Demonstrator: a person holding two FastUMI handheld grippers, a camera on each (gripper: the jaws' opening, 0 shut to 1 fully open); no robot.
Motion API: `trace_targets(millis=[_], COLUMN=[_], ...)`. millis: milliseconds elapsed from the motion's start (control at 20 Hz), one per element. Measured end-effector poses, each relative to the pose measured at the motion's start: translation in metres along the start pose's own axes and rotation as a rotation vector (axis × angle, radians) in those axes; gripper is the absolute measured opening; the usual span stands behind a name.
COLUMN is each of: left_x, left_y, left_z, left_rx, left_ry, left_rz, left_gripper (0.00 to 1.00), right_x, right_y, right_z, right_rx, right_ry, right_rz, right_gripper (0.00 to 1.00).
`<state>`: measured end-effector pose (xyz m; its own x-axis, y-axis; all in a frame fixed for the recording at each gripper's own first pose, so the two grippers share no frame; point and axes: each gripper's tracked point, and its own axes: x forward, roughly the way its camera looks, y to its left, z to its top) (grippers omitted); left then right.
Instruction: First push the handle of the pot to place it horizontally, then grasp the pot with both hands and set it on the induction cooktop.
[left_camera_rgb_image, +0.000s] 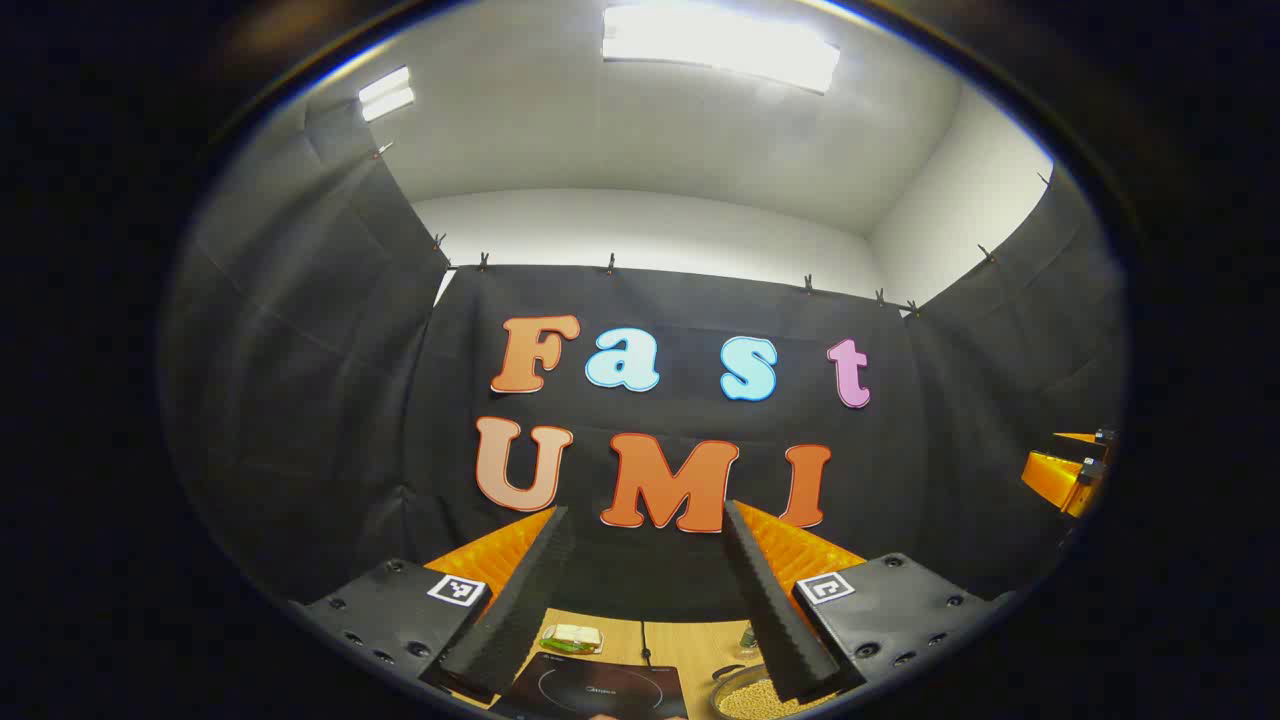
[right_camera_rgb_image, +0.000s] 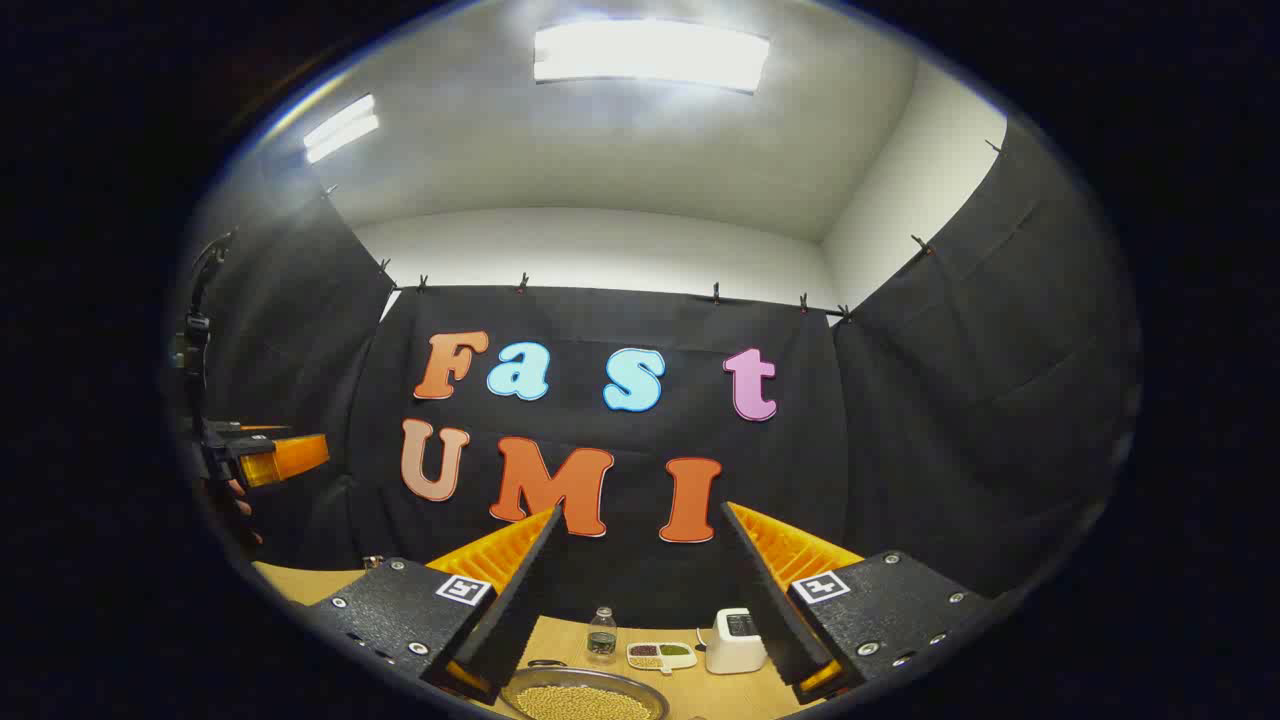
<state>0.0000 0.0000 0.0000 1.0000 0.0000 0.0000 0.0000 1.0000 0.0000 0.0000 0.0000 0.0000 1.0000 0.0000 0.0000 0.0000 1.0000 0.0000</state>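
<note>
The pot (left_camera_rgb_image: 752, 697), a metal pan holding pale beans, sits on the wooden table low in the left gripper view, just right of the black induction cooktop (left_camera_rgb_image: 600, 690). My left gripper (left_camera_rgb_image: 645, 515) is held high above both, open, with nothing between its fingers. In the right gripper view the pot (right_camera_rgb_image: 585, 700) lies below and between the fingers, with a dark handle stub (right_camera_rgb_image: 545, 662) at its far left rim. My right gripper (right_camera_rgb_image: 640, 512) is also open, empty, and raised above the table. Each gripper appears at the edge of the other's view: the right gripper (left_camera_rgb_image: 1070, 475) and the left gripper (right_camera_rgb_image: 265, 460).
Behind the pot stand a small bottle (right_camera_rgb_image: 601, 635), a white sectioned dish (right_camera_rgb_image: 662, 655) and a white appliance (right_camera_rgb_image: 733, 640). A small green and white packet (left_camera_rgb_image: 572, 638) lies behind the cooktop. A hand (right_camera_rgb_image: 238, 510) holds the left gripper. Black cloth walls close the booth.
</note>
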Motion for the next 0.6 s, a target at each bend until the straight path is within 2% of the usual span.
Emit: trace_targets(millis=[300,600], left_x=[0.01,0.008], left_y=[-0.003,-0.003], left_z=[-0.019,-0.016], left_rx=[0.013,0.009], left_ry=[0.057,0.044], left_rz=[-0.033,-0.039], left_gripper=[0.97,0.98], right_x=[-0.002,-0.001], right_y=[0.003,0.0], right_z=[0.001,-0.009], right_rx=[-0.01,0.008], right_ry=[-0.005,0.018], right_rz=[0.003,0.007], right_gripper=[0.95,0.94])
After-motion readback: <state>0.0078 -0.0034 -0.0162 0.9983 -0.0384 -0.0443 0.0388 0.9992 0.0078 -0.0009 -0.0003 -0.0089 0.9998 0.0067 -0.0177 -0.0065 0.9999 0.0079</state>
